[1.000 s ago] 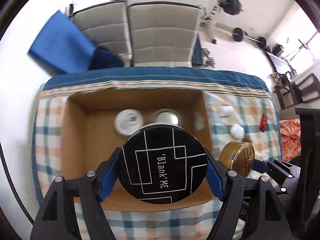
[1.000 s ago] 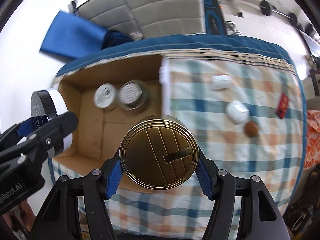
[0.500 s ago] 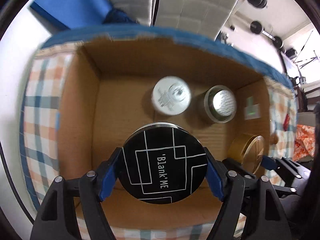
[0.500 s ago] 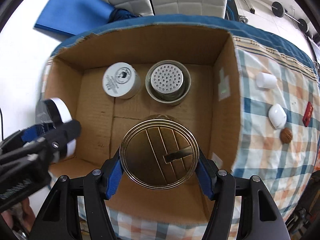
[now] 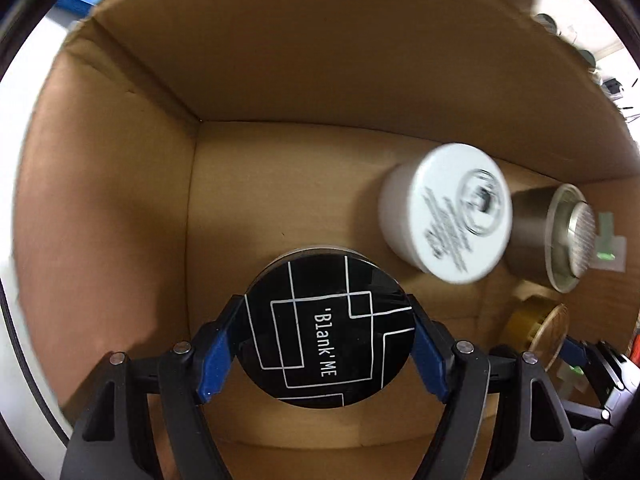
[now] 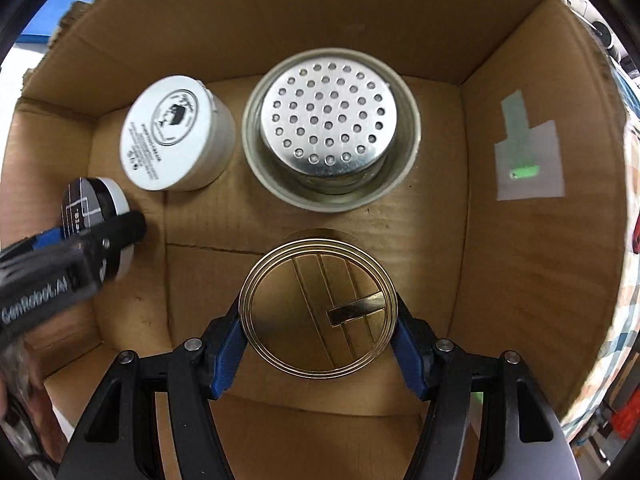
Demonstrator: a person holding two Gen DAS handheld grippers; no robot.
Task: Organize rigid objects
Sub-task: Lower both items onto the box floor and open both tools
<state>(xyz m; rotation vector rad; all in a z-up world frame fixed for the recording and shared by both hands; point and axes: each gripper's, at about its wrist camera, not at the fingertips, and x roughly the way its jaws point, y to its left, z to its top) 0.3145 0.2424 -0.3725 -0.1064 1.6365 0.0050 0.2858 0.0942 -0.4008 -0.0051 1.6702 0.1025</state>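
Note:
My left gripper (image 5: 326, 344) is shut on a black round jar with "Blank'ME" on its lid (image 5: 328, 332), held low inside the cardboard box (image 5: 280, 60) near its left wall. My right gripper (image 6: 320, 312) is shut on a gold round tin (image 6: 318, 308), held low in the box's front middle. The left gripper with the black jar (image 6: 86, 204) shows at the left of the right wrist view. The gold tin (image 5: 540, 328) shows at the right of the left wrist view.
A white jar (image 6: 172, 132) and a metal cup with a perforated lid (image 6: 328, 120) stand at the back of the box floor; both also show in the left wrist view, the white jar (image 5: 448, 212) and the cup (image 5: 560, 236). A taped label (image 6: 528, 160) is on the right wall.
Both grippers have gone down from above the table into the box with their jars. The box walls now fill both views.

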